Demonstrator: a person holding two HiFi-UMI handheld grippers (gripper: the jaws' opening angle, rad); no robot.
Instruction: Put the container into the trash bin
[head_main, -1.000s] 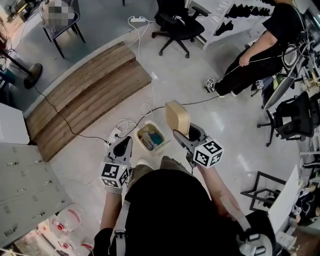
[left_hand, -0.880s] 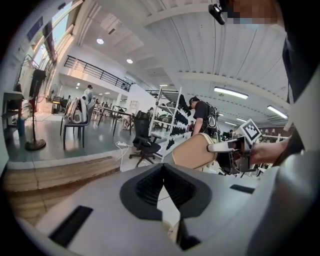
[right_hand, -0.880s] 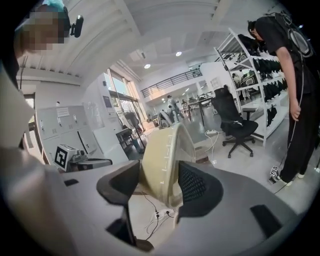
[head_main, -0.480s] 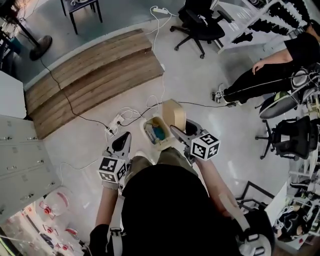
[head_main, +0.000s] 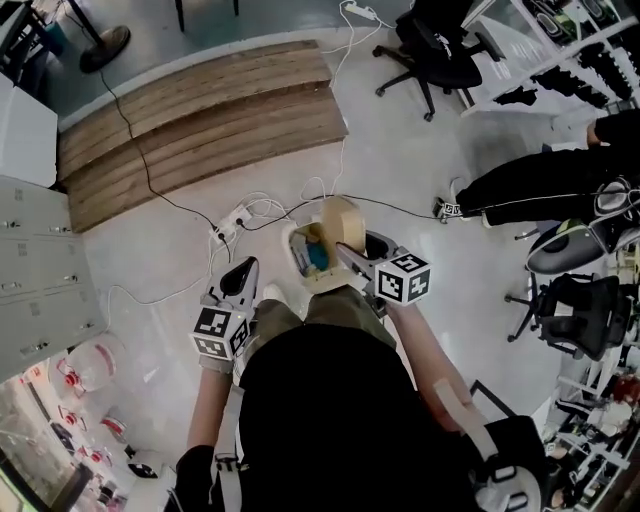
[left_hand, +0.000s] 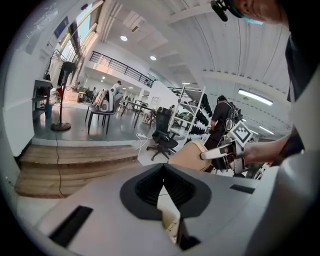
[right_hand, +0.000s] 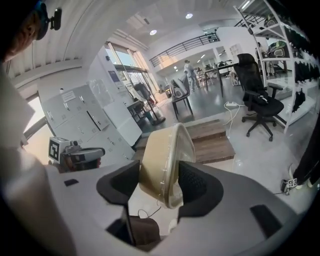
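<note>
The right gripper (right_hand: 161, 186) has its jaws set wide, clamping the tan container (right_hand: 165, 150) on edge over the right side of the trash bin (head_main: 292, 258). The left gripper (left_hand: 164, 186) hangs left of the bin, jaws together and empty. Cables (head_main: 262, 208) lie on the floor beyond.

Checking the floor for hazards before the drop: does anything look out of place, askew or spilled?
Loose cables and a power strip sprawl over the floor right beside the trash bin, a possible trip hazard. The container stands on edge in the right tool. Nothing looks spilled.
</note>
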